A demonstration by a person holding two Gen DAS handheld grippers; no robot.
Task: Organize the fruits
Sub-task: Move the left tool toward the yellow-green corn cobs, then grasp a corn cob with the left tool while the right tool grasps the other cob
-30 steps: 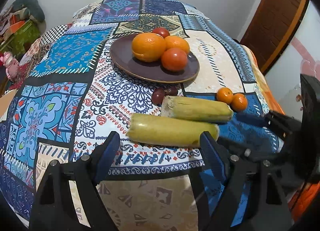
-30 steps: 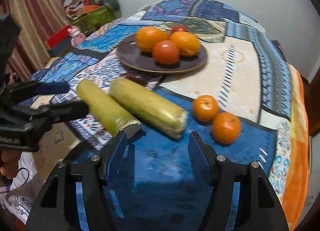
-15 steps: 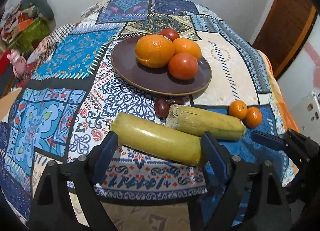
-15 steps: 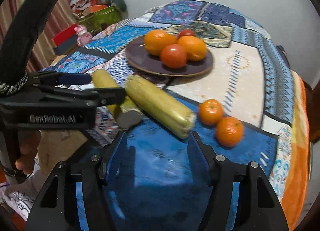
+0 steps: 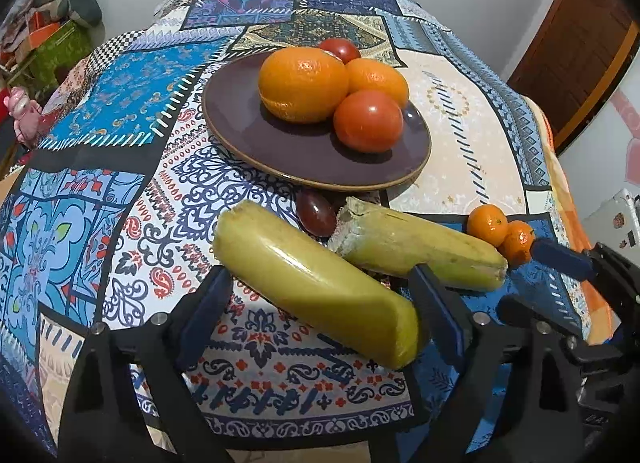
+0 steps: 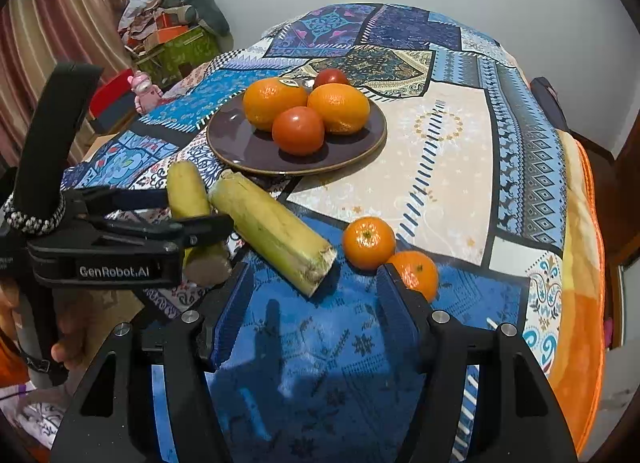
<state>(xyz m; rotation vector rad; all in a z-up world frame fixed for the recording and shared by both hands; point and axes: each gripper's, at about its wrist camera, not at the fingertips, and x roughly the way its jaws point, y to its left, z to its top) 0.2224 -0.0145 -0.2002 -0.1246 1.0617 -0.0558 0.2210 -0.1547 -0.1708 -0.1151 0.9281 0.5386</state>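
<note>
A brown plate (image 5: 248,143) (image 6: 236,139) holds two oranges (image 5: 302,85) and two tomatoes (image 5: 368,121). Two yellow-green cane pieces lie in front of it. My left gripper (image 5: 320,303) is open, its jaws on either side of the near cane piece (image 5: 312,283) (image 6: 186,193). The second cane piece (image 5: 420,251) (image 6: 276,235) lies beside it. Two dark dates (image 5: 316,213) sit between cane and plate. Two small tangerines (image 6: 368,243) (image 5: 486,223) lie to the right. My right gripper (image 6: 312,287) is open and empty, just short of the second cane piece and the tangerines.
The patchwork tablecloth (image 6: 440,135) covers a round table whose edge drops off on the right. A pile of boxes and cloth (image 6: 176,35) and a curtain (image 6: 48,23) stand at the left. A wooden door (image 5: 576,43) is at the right.
My left gripper has moved forward until its jaws straddle the near cane piece. My right gripper has moved forward toward the second cane piece and the tangerines.
</note>
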